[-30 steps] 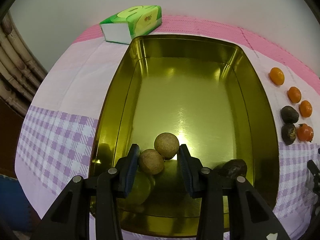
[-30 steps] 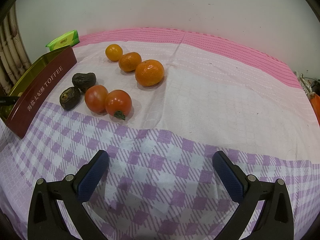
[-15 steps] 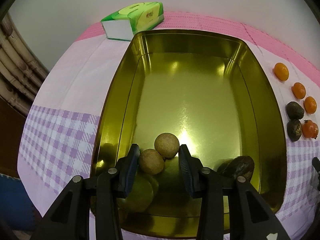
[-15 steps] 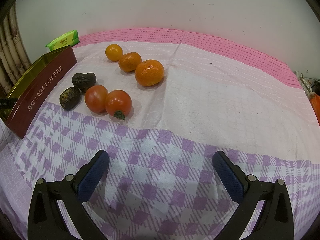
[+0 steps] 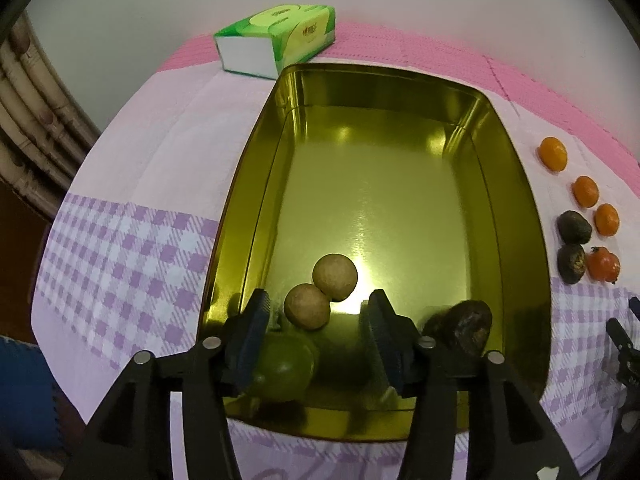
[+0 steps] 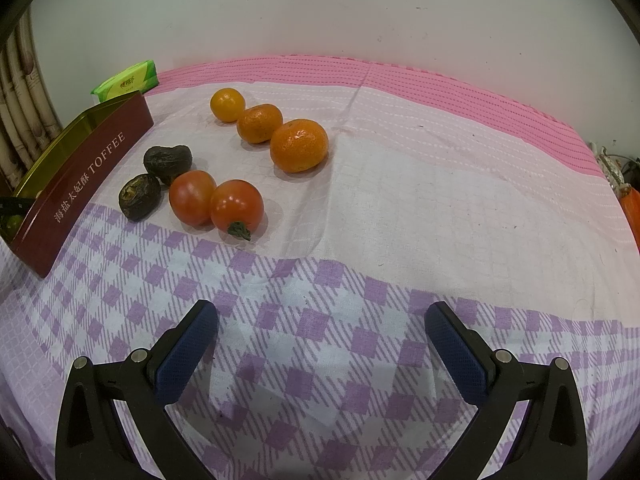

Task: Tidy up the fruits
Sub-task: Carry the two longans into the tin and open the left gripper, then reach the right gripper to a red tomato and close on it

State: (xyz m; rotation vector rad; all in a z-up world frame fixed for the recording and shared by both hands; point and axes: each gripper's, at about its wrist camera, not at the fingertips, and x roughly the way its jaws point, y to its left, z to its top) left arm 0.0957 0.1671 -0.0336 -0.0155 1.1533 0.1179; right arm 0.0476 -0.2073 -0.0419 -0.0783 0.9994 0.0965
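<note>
Left wrist view: our left gripper [image 5: 316, 320] jaws had just been opening, brown fruit [image 5: 307, 306] loose btwn them in tin [image 5: 516, 216]. Right gripper [image 6: 320, 344] jaws wide, w/ nothing held; tomatoes [image 6: 216, 203] on bench.

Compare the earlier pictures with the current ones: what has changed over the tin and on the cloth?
The left gripper has just been opening: its jaws have let go of the nearer brown round fruit, which now rests free in the gold tin against the second one. The right gripper, the oranges and the tomatoes are unchanged.
</note>
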